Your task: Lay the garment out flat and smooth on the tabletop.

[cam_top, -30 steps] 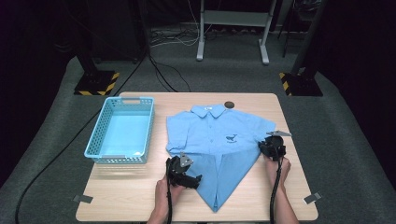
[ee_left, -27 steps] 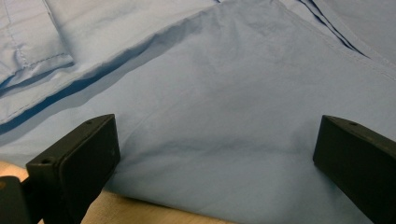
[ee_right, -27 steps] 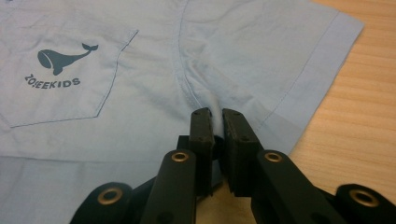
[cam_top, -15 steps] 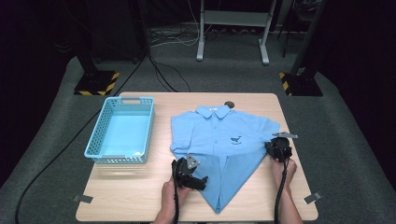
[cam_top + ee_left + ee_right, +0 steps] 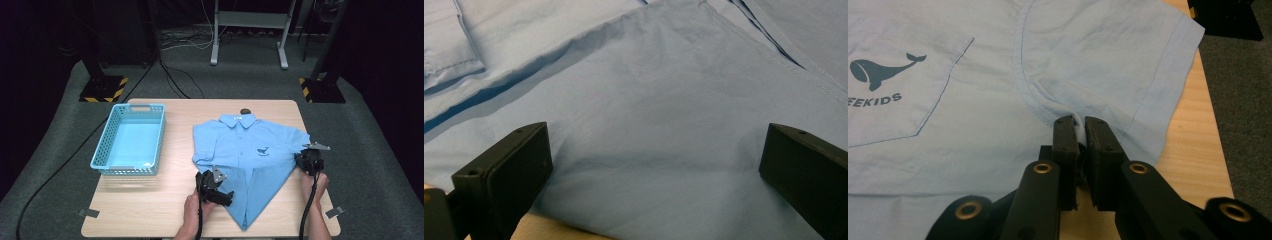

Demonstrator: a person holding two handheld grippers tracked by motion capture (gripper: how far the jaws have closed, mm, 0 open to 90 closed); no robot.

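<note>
Right tongs (image 5: 1079, 131) are pressed together on a pinch of the blue shirt (image 5: 250, 155), gripping the seam just under its short sleeve (image 5: 1128, 65). Left tongs (image 5: 654, 155) stand spread wide over the lower cloth, with fabric lying between the jaws but nothing clamped.

That shirt lies flat on the bench (image 5: 165, 210), collar at the far side from both tongs, its lower part folded into a point that reaches toward the person. It looks thin, light and limp: it should sag, wrinkle and slide on the smooth wood, so one pinch would drag the rest unevenly. Seams, hems and folded edges seem the safest places to grip, since doubled cloth is less likely to slip out.

Off beyond the left tongs sits a blue basket (image 5: 131, 140), well apart from the shirt.
</note>
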